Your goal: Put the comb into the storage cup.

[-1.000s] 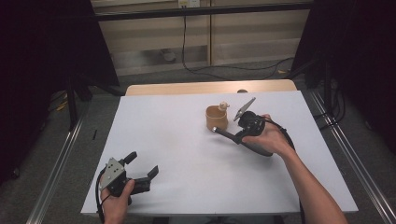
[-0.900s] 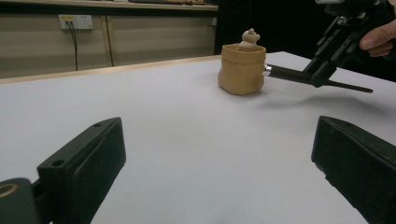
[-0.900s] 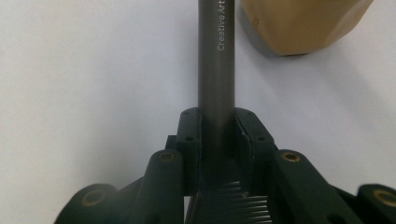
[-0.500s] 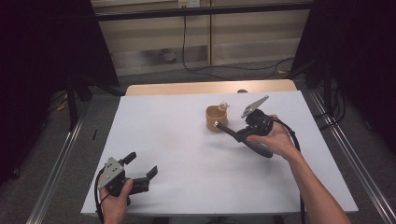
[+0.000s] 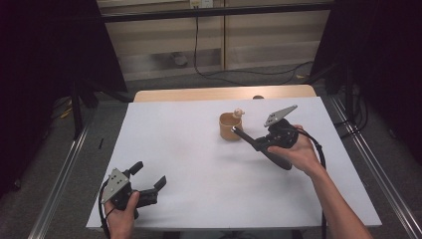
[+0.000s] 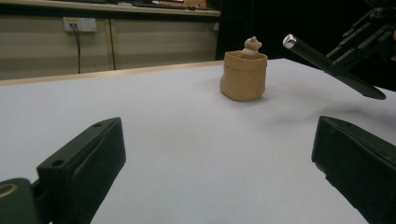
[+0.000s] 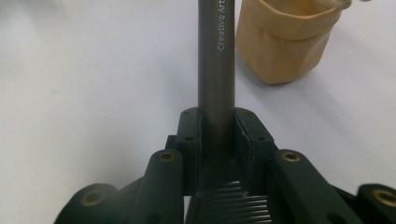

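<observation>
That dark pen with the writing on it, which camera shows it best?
The right gripper view: the pen runs up the middle, clamped between the right gripper's fingers, its white lettering partly readable. The high view shows it small, pointing toward the tan pot. The left gripper view shows its silver-tipped end, held above the table.

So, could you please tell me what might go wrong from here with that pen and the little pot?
1. The right gripper clamps the pen low down, so the long free end could swing and tip the pot.
2. A figure already sits in the pot, so the pen may catch on it.
3. The smooth pen could slip between the jaws.
</observation>
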Tool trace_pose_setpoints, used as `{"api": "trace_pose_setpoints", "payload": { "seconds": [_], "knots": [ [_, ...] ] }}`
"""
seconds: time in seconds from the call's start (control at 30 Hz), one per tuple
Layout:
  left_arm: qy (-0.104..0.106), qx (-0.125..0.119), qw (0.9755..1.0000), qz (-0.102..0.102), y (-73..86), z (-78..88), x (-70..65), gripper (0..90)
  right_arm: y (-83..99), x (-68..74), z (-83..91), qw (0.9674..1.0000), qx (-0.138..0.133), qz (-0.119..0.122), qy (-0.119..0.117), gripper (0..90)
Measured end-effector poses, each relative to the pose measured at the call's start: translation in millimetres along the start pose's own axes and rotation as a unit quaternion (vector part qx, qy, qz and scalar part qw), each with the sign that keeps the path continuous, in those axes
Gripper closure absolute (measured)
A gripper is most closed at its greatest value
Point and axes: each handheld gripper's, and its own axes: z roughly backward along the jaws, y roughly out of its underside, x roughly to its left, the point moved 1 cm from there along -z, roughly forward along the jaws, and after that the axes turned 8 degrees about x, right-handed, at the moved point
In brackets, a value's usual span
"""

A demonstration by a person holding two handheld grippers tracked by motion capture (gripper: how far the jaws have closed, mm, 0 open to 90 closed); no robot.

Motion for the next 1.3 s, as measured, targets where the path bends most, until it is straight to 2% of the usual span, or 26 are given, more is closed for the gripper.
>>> {"api": "trace_pose_setpoints", "payload": {
  "seconds": [0.07, 0.13, 0.27, 0.33, 0.47, 0.6, 0.67, 0.73, 0.8, 0.97, 1.03, 1.1, 1.2, 1.3],
  "knots": [
    [0.0, -0.002, 1.0, 0.004, 0.1, 0.2, -0.9, 2.9, 1.4, 1.7, 3.7, 0.9999, -0.011, -0.005, 0.001, 73.0],
    [0.002, -0.001, 1.0, 0.004, -0.3, 1.3, -0.7, 2.9, 2.9, 2.5, 6.3, 0.9998, -0.018, -0.006, -0.008, 72.9],
    [0.012, 0.006, 0.9999, 0.01, -1.9, 2.3, -2.0, 2.9, 7.9, 5.8, 10.4, 0.9994, -0.031, -0.016, -0.002, 72.9],
    [0.015, 0.002, 0.9998, 0.01, -3.1, 3.3, -4.3, 2.8, 10.3, 6.9, 12.1, 0.9992, -0.034, -0.019, -0.002, 72.9],
    [0.022, 0.001, 0.9997, 0.004, -5.4, 2.7, -6.8, 2.5, 14.2, 9.6, 18.1, 0.9982, -0.054, -0.025, -0.008, 72.9],
    [0.035, 0.006, 0.9994, -0.004, -5.8, 1.6, -10.0, 3.6, 17.1, 14.5, 21.2, 0.9981, -0.057, -0.018, -0.012, 72.9],
    [0.039, 0.006, 0.9992, -0.005, -6.4, 1.1, -11.0, 4.0, 19.1, 15.8, 20.1, 0.9979, -0.059, -0.018, -0.02, 72.9],
    [0.033, 0.011, 0.9994, -0.004, -7.8, -0.7, -12.5, 4.2, 21.3, 16.9, 18.4, 0.9974, -0.063, -0.022, -0.027, 73.0],
    [0.041, 0.004, 0.9991, -0.003, -9.6, -2.4, -14.2, 4.3, 23.6, 19.8, 16.5, 0.9973, -0.063, -0.022, -0.031, 72.9],
    [0.048, 0.009, 0.9987, -0.012, -12.1, -3.5, -16.2, 4.4, 30.9, 28.9, 8.8, 0.997, -0.063, -0.025, -0.036, 72.9],
    [0.05, 0.016, 0.9984, -0.021, -12.1, -4.5, -17.4, 4.4, 32.1, 31.1, 8.5, 0.9962, -0.067, -0.025, -0.049, 73.0],
    [0.067, 0.014, 0.9973, -0.027, -14.7, -2.7, -18.3, 4.4, 32.0, 35.1, 8.8, 0.9959, -0.066, -0.022, -0.058, 72.9],
    [0.065, 0.008, 0.9972, -0.035, -17.9, 1.4, -18.0, 4.2, 29.6, 42.9, 11.2, 0.9963, -0.058, -0.006, -0.062, 72.9],
    [0.066, 0.012, 0.9972, -0.034, -17.9, 0.8, -19.5, 3.2, 25.6, 49.8, 13.9, 0.9955, -0.061, 0.006, -0.072, 72.9]
  ]
}}
